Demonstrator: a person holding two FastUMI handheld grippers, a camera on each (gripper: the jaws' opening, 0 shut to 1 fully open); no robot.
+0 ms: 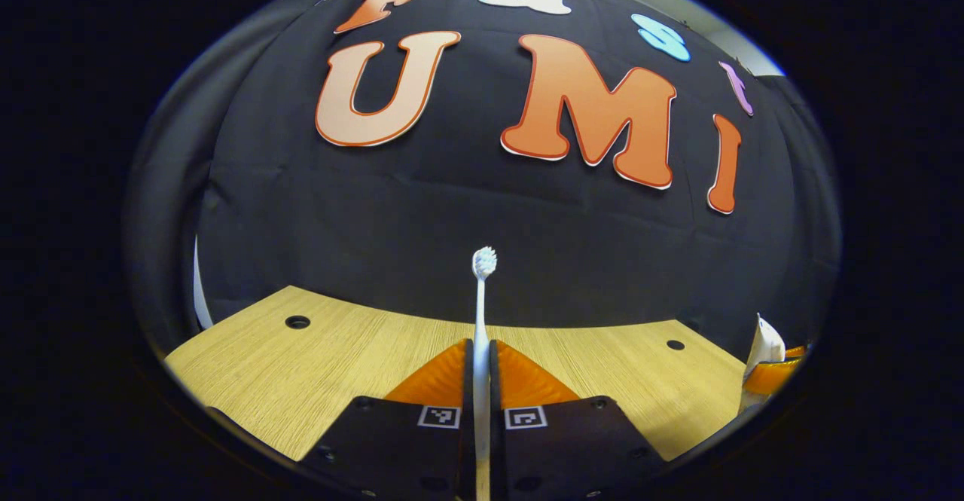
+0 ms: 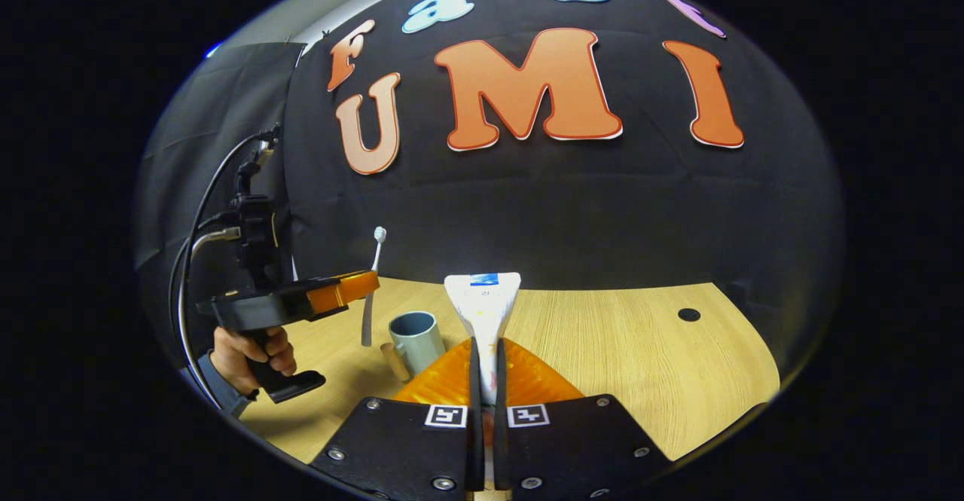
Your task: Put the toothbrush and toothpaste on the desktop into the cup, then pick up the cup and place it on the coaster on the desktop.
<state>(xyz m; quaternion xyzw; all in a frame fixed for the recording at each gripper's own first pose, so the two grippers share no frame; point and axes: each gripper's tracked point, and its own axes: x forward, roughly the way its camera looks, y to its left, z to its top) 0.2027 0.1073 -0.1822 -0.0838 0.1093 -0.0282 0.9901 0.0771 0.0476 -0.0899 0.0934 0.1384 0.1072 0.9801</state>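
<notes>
My left gripper clamps one toothbrush upright, bristles up, my right gripper pinches one toothpaste tube upright, one cup below

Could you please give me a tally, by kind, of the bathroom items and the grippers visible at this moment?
Toothbrush: 1, held upright in the left gripper.
Toothpaste tube: 1, held in the right gripper.
Cup: 1, standing on the desktop.
Grippers: 2.
Total: 5.
</notes>
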